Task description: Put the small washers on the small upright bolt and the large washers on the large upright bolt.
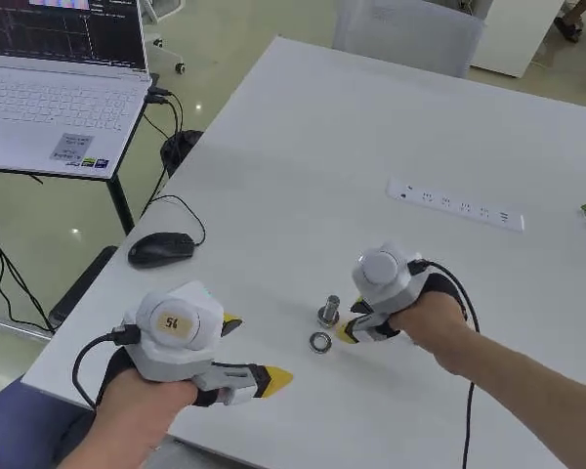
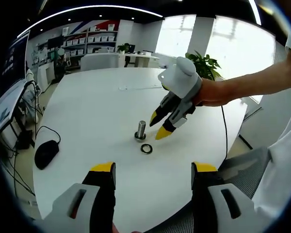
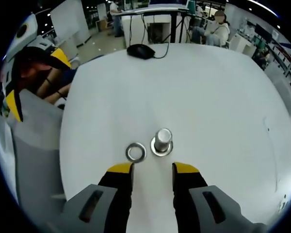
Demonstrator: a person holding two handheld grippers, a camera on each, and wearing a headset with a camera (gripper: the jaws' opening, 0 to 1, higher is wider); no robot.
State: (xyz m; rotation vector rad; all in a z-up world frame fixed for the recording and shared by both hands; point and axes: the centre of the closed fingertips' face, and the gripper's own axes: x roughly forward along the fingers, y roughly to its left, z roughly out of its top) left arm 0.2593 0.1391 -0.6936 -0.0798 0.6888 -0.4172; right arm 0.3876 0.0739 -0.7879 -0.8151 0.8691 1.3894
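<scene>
Left claw: nearest, over the near edge of the worktop; jaws wide apart, empty.
Right claw: jaws apart with a narrow gap, nothing between; tips just beside bolt and washer.
Worktop: white, smooth, rounded outline, mostly bare.
On worktop: black mouse with cable at the left edge; white power strip toward the far right.
Room: open office with a pale glossy floor; laptop on a side stand left of the worktop; grey chair at the far side; shelves, plant and bright windows in the left gripper view.
Bolt: silver, upright, front-middle of the worktop; wider flat collar at its base, head or washer cannot tell.
Washer: silver ring, lying flat on the worktop just beside the bolt, not on it.
</scene>
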